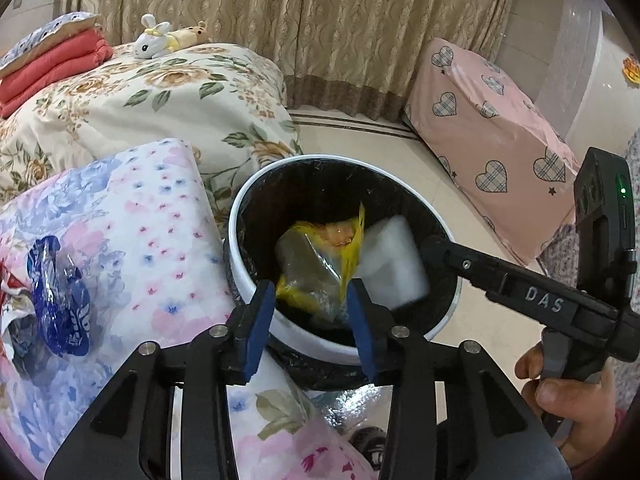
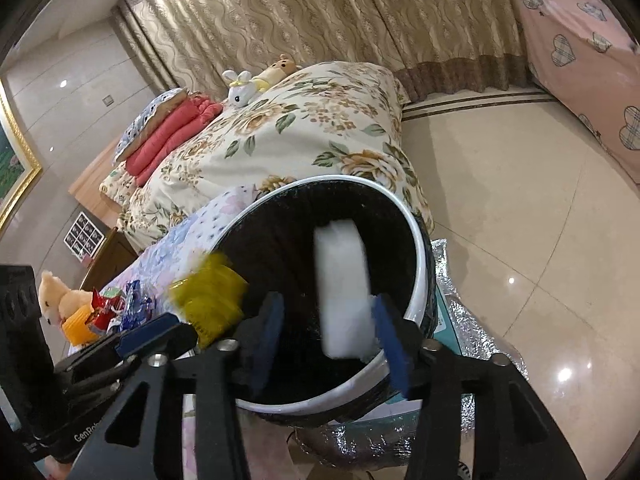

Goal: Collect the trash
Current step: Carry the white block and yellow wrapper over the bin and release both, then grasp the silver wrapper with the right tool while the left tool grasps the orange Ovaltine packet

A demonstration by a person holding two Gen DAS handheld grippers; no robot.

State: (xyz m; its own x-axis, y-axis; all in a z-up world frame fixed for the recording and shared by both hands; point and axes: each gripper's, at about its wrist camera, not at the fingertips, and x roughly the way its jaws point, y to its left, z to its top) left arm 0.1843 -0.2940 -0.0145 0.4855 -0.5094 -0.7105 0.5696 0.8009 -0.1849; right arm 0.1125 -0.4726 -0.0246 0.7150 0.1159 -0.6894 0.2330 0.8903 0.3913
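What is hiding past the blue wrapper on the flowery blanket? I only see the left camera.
Observer: A red wrapper lies right beside the blue wrapper.
Child: Are there any toys over there?
Observer: Yes, a tan teddy bear sits just behind the wrappers, next to something orange.
Child: Is anything on the wall?
Observer: A picture in a gold frame hangs on the far left.

Both wrist views angled down, close over the same black-lined bin [image 1: 256,196] [image 2: 416,240], curtain [image 1: 320,20] [image 2: 320,8] behind.
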